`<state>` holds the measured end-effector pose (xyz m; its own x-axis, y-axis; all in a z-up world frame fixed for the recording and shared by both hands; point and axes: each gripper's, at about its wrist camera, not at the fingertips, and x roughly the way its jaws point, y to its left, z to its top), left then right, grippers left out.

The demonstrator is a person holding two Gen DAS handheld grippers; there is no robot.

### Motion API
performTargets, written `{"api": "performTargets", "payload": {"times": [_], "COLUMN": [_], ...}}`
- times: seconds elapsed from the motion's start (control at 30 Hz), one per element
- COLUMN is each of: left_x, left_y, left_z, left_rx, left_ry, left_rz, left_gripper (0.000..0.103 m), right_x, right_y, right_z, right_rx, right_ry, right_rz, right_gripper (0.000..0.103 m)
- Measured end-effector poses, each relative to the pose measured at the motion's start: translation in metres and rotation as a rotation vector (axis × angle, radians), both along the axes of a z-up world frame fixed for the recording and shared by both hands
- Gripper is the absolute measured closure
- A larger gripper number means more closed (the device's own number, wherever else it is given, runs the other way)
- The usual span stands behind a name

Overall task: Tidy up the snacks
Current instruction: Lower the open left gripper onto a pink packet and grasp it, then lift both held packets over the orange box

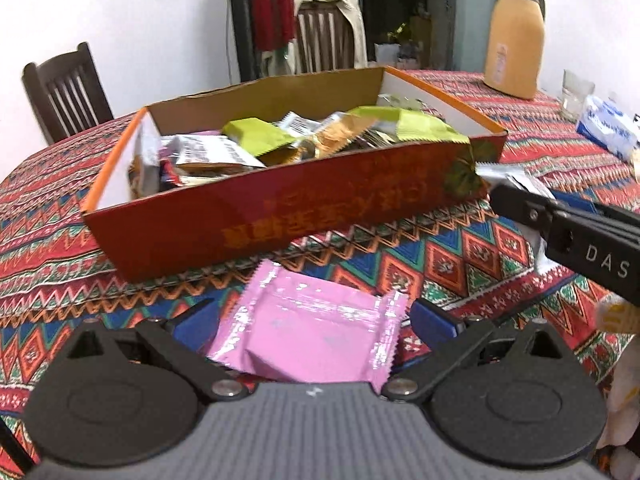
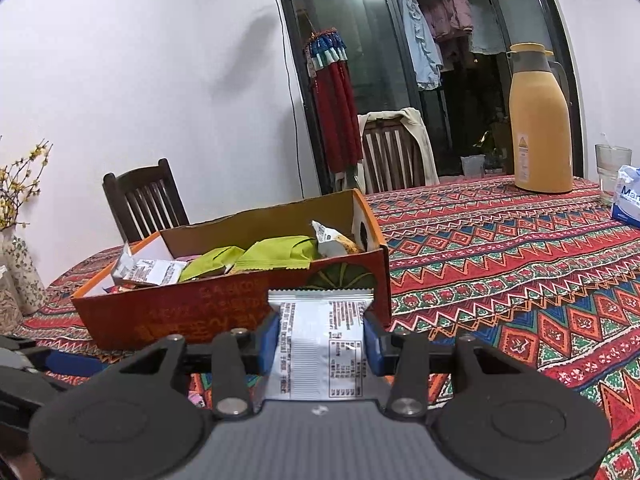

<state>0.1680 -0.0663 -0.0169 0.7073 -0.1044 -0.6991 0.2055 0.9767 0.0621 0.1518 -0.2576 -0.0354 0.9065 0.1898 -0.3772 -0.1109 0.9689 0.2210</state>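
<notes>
Your right gripper (image 2: 320, 344) is clamping a light, crinkly silver packet (image 2: 320, 344); your left gripper (image 1: 316, 320) is standing open around the slippery pink packet (image 1: 316, 332), box (image 1: 280, 216) just ahead.

The box (image 1: 280, 208) stands on the counter (image 2: 500, 264), and many snack packets (image 1: 276, 140) lie in it. Just before the box, in the left wrist view, one packet (image 1: 316, 332) lies between the jaws of the left gripper (image 1: 316, 320). The right gripper (image 2: 320, 340) is before the right end of the box with a second packet (image 2: 318, 344) between its jaws. The flask (image 2: 540, 120) stands far behind on the right, the glass (image 2: 612, 168) to its right, and a pack of tissues (image 2: 628, 196) beside the glass. Two chairs (image 2: 148, 200) stand behind the counter
</notes>
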Motion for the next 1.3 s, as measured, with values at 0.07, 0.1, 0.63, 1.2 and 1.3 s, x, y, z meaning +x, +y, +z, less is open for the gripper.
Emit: {"api": "performTargets", "payload": {"times": [0.07,0.1,0.63,1.2,1.3], "left_x": [0.003,0.005,-0.001,-0.032,-0.032], "left_y": [-0.004,-0.003,0.003,0.016,0.019], "left_z": [-0.005,-0.006,-0.008,0.024,0.023], "left_rx": [0.028,0.026,-0.046,-0.173,-0.173], "left_ry": [0.003,0.009,0.040,-0.060,-0.059], "left_rz": [0.009,0.012,0.007,-0.027,-0.015], "left_gripper": [0.000,0.000,0.027,0.072,0.067], "right_x": [0.000,0.000,0.001,-0.031,-0.036], "right_y": [0.000,0.001,-0.004,0.000,-0.001], "right_z": [0.000,0.000,-0.001,0.016,0.018], "right_rx": [0.000,0.001,0.018,-0.030,-0.034], "right_ry": [0.000,-0.002,0.005,-0.100,-0.104], "right_rz": [0.003,0.004,0.016,0.007,0.007], "right_gripper": [0.061,0.061,0.061,0.061,0.061]}}
